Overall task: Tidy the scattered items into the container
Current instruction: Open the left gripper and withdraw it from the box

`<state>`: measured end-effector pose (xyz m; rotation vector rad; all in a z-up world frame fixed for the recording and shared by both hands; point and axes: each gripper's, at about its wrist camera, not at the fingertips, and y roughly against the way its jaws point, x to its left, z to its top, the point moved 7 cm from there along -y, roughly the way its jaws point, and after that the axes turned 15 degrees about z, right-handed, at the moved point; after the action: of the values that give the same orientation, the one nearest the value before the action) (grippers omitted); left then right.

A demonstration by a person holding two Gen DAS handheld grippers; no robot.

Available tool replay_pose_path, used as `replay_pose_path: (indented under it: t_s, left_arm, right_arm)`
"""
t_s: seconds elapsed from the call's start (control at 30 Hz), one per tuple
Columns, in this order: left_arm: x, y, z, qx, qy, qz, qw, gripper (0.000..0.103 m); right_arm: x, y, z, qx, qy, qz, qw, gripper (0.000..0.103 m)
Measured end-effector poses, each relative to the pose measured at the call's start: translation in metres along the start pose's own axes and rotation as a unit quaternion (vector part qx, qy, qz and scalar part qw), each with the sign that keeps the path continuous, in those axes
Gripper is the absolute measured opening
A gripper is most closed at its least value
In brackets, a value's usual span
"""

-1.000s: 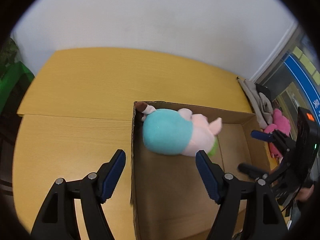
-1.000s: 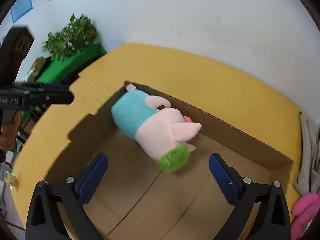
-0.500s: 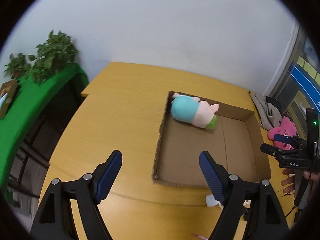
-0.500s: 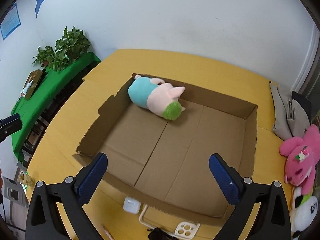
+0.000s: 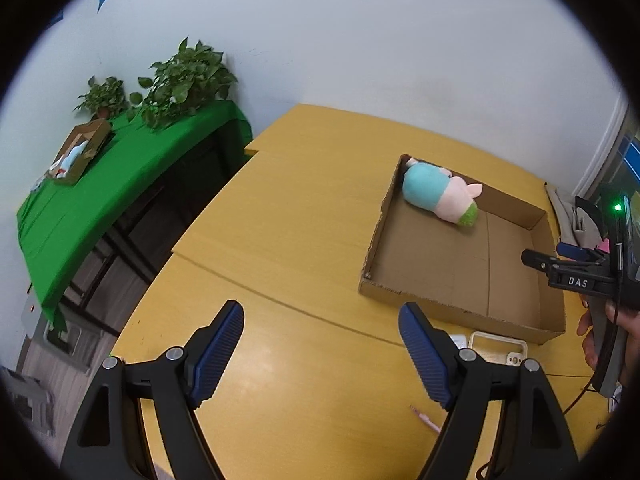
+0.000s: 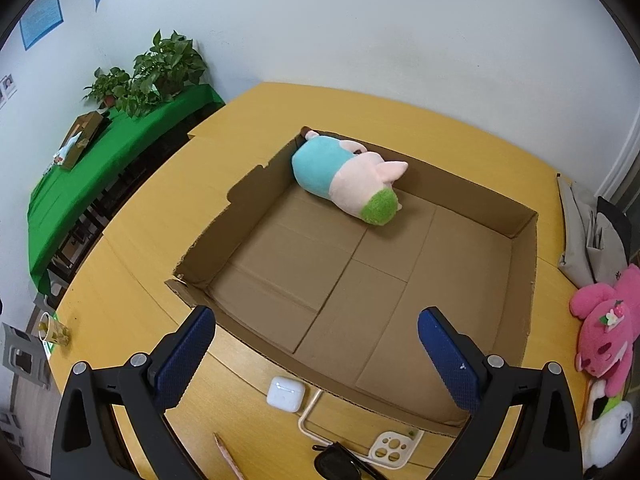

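We judged this the gap between items: one plush toy already lay in the far left corner of the cardboard box, on its side, touching the back wall. Both claws were free. The left gripper stood spread wide over bare table with nothing between its fingers; the right gripper also gaped wide and empty, hovering at the box's near edge.

Still outside the box, just beside its near wall: a white earbud case, a pale phone case, dark sunglasses and a pencil (the last two cut off by the frame edge). A pink plush and a panda plush sat off the box's right side.

Next move, in our view: the right gripper picks whichever small item sits nearest, likely the earbud case. That calls for dropping lower, squaring the fingers across its short sides, then lifting over the box wall (smooth shell, could slip).

Surface was a yellow wood table, seams visible. Room: white wall, potted plants on a green-covered bench to the left, grey bags at the table's right edge.
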<state>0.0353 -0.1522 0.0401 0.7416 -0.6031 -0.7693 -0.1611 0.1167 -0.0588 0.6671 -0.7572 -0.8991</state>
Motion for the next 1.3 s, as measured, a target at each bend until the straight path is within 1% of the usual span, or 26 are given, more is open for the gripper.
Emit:
replay_pose_path:
  t_s: [0.07, 0.13, 0.2, 0.3, 0.4, 0.47, 0.53, 0.67, 0.73, 0.93, 1.0, 1.1, 1.3]
  left_arm:
    - [0.005, 0.004, -0.003, 0.001, 0.002, 0.011, 0.9999, 0.08]
    - [0.007, 0.006, -0.005, 0.001, 0.0, 0.013, 0.9999, 0.08]
    - [0.005, 0.006, -0.007, 0.003, -0.002, 0.012, 0.9999, 0.08]
    - [-0.003, 0.002, -0.007, 0.007, -0.011, -0.001, 0.9999, 0.08]
    - [-0.022, -0.006, -0.004, 0.012, -0.024, -0.019, 0.9995, 0.08]
    - [-0.037, -0.01, 0.001, 0.007, -0.039, -0.034, 0.9986, 0.08]
    - [-0.053, -0.012, 0.006, -0.001, -0.054, -0.054, 0.9971, 0.08]
    - [-0.084, -0.018, 0.015, -0.001, -0.071, -0.099, 0.9926, 0.08]
    - [-0.098, -0.02, 0.023, -0.005, -0.075, -0.124, 0.9894, 0.08]
    - [-0.129, -0.027, 0.04, -0.001, -0.093, -0.168, 0.9814, 0.08]
    - [-0.136, -0.028, 0.043, -0.001, -0.101, -0.179, 0.9786, 0.08]
    - [-0.147, -0.032, 0.042, 0.006, -0.115, -0.192, 0.9746, 0.08]
    - [-0.168, -0.042, 0.035, 0.022, -0.134, -0.204, 0.9695, 0.08]
  right_arm:
    - [0.0, 0.0, -0.005, 0.003, -0.002, -0.001, 1.0, 0.103]
    - [0.002, -0.002, -0.01, 0.01, 0.003, -0.003, 1.0, 0.103]
    - [0.003, -0.002, -0.017, 0.015, 0.004, -0.002, 1.0, 0.103]
    - [0.001, 0.003, -0.024, 0.014, -0.001, -0.004, 1.0, 0.103]
    - [-0.005, 0.015, -0.029, 0.007, -0.012, -0.011, 1.0, 0.103]
    - [-0.012, 0.024, -0.03, 0.001, -0.027, -0.016, 1.0, 0.103]
    - [-0.017, 0.04, -0.028, -0.016, -0.042, -0.017, 0.999, 0.103]
    - [-0.022, 0.078, -0.024, -0.048, -0.048, -0.045, 0.997, 0.103]
    - [-0.03, 0.097, -0.027, -0.057, -0.072, -0.055, 0.994, 0.103]
    - [-0.061, 0.143, -0.051, -0.07, -0.136, -0.106, 0.983, 0.103]
    - [-0.07, 0.15, -0.06, -0.073, -0.158, -0.114, 0.978, 0.103]
    - [-0.076, 0.151, -0.071, -0.071, -0.18, -0.118, 0.974, 0.103]
    - [-0.07, 0.137, -0.076, -0.063, -0.184, -0.109, 0.975, 0.103]
